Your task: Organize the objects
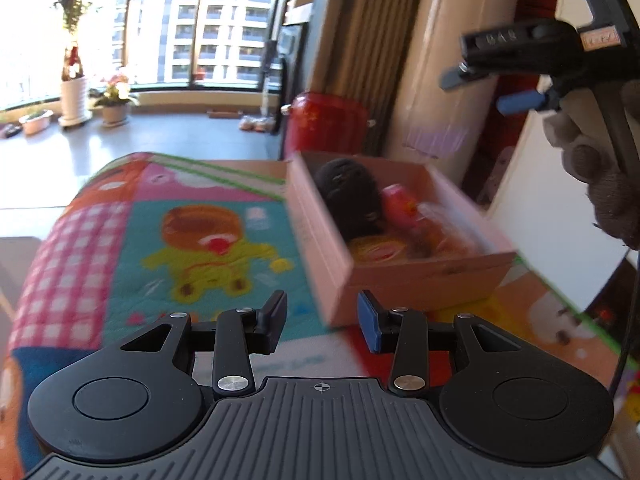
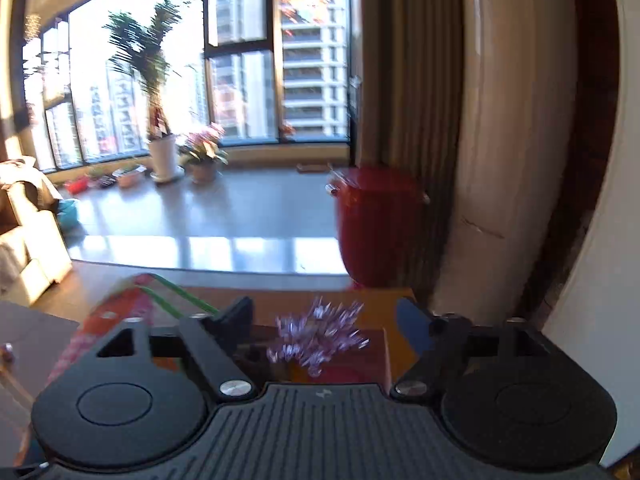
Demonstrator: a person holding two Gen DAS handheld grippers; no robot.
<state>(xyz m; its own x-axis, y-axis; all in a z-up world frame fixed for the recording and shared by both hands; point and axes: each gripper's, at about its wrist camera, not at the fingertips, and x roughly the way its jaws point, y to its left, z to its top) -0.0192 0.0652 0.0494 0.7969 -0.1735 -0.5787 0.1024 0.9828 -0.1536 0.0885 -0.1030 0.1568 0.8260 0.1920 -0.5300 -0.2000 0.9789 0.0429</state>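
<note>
A pink cardboard box [image 1: 320, 236] stands on a colourful cartoon mat [image 1: 192, 240]. Inside it lie a black fuzzy object [image 1: 348, 196], a pink-red toy [image 1: 400, 204] and orange and yellow items [image 1: 376, 250]. My left gripper [image 1: 322, 322] is open and empty, low over the mat just before the box's near corner. My right gripper [image 1: 476, 90] shows in the left wrist view high above the box, open. In the right wrist view the right gripper [image 2: 326, 320] is open, and a shiny purple tinsel bow [image 2: 316, 332] hangs blurred between its fingers, untouched by them, over the box [image 2: 384, 354].
A red drum-shaped container [image 1: 328, 124] stands behind the box beside a brown curtain [image 1: 368, 40] and a cream rolled column [image 1: 452, 60]. Potted plants [image 1: 74, 92] line the window. A sofa [image 2: 28, 232] stands at the left. A white wall [image 1: 532, 200] is at the right.
</note>
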